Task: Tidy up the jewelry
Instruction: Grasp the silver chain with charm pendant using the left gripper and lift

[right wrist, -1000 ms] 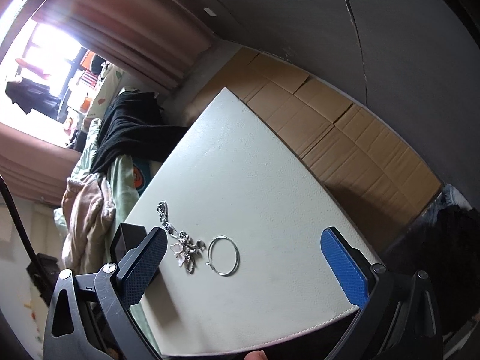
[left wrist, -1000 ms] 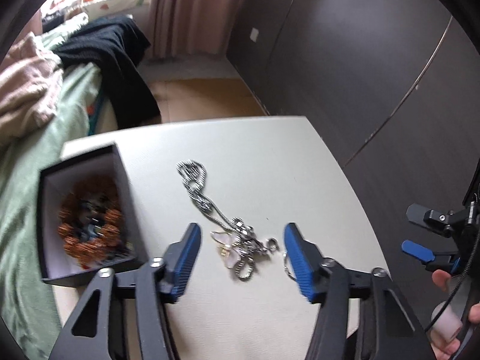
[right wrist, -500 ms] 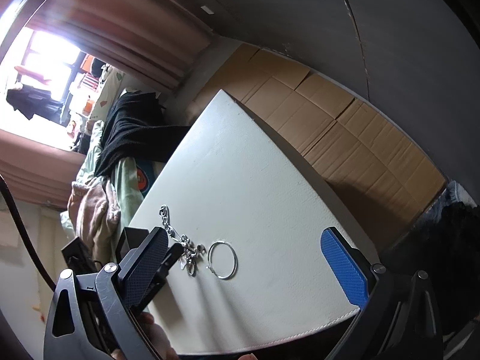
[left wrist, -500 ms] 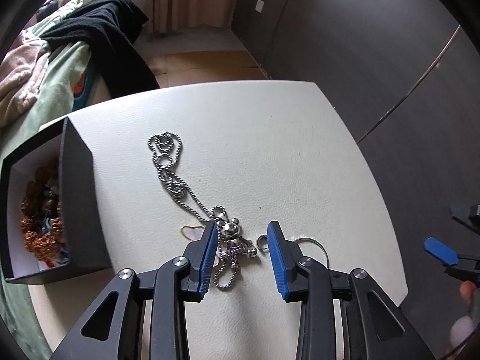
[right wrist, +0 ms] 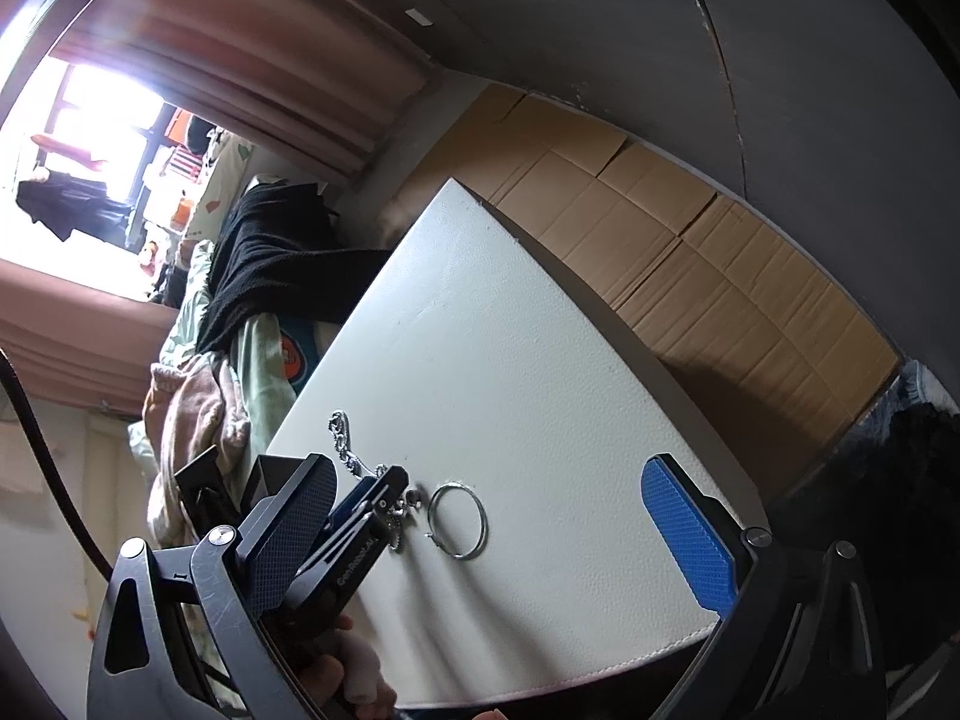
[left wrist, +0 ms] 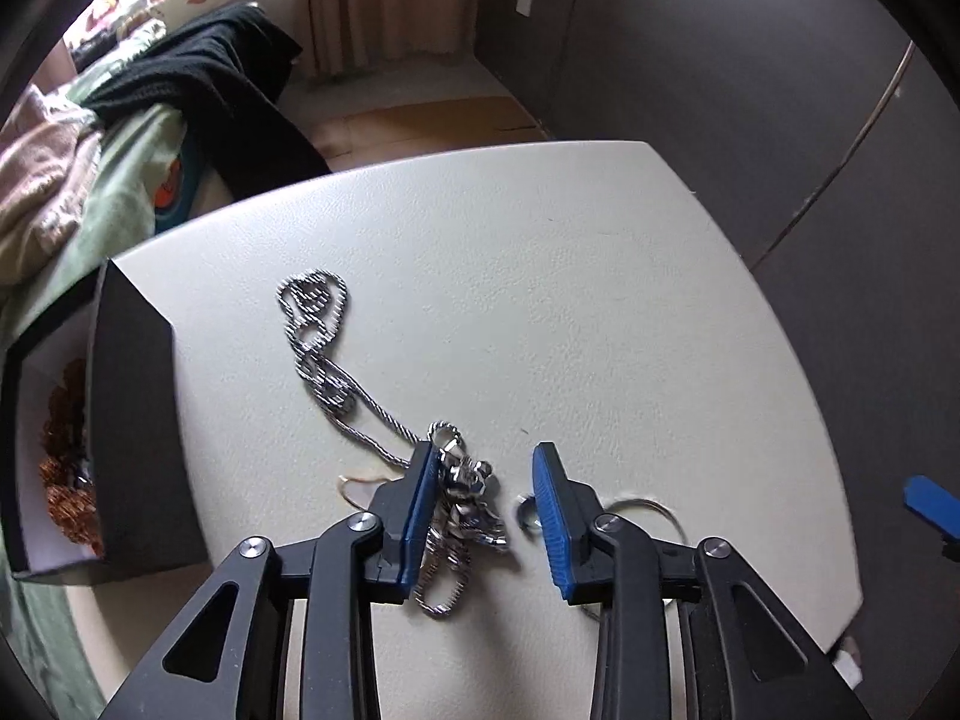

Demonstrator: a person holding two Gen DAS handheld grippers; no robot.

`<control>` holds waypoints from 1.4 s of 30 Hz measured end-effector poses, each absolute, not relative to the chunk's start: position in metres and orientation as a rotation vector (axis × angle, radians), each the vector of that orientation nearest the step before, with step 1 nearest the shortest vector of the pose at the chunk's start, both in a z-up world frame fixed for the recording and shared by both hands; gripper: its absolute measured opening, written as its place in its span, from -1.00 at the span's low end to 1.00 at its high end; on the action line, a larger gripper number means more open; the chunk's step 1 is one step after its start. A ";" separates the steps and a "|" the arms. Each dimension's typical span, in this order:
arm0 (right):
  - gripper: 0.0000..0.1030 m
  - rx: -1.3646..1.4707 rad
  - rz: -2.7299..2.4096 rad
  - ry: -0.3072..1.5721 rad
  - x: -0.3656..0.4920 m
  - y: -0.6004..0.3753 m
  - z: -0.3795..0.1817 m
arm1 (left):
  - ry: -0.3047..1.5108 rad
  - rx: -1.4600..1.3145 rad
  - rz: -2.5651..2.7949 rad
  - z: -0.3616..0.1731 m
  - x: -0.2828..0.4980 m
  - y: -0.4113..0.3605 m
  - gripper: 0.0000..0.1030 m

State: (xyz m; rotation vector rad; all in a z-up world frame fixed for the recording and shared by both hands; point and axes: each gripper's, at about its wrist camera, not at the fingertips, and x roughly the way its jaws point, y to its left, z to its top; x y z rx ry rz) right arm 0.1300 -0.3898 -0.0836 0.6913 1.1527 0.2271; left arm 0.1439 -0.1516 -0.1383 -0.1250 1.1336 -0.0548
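Item: silver chain necklace (left wrist: 327, 354) with pendant cluster (left wrist: 468, 492), lying mid-table on the white table (left wrist: 540, 300).
Handling: left gripper (left wrist: 480, 504) lowered over the cluster, jaws closing, pendant between the pads, not yet pinched. Right gripper (right wrist: 504, 516) wide apart, empty, hovering at the near edge.
Step, as judged: pickup; next, close fully and carry left to the black box (left wrist: 132, 420), which holds beads.
Nearby: silver hoop (right wrist: 457, 519) just right of the cluster; a small ring (left wrist: 525, 513) beside the right pad risks being caught.
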 end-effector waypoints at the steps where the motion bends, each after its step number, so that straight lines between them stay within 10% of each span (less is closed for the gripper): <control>1: 1.00 0.688 0.228 1.155 0.130 -0.389 -0.084 | 1.143 -0.141 -0.069 -0.139 0.142 -0.150 -0.61; 25: 0.99 0.624 0.259 1.183 0.134 -0.369 -0.085 | 1.065 -0.248 -0.149 -0.104 0.125 -0.125 -0.71; 42: -0.43 0.251 0.388 1.316 0.130 -0.269 -0.116 | 0.861 -0.394 -0.128 -0.027 0.096 -0.060 -0.72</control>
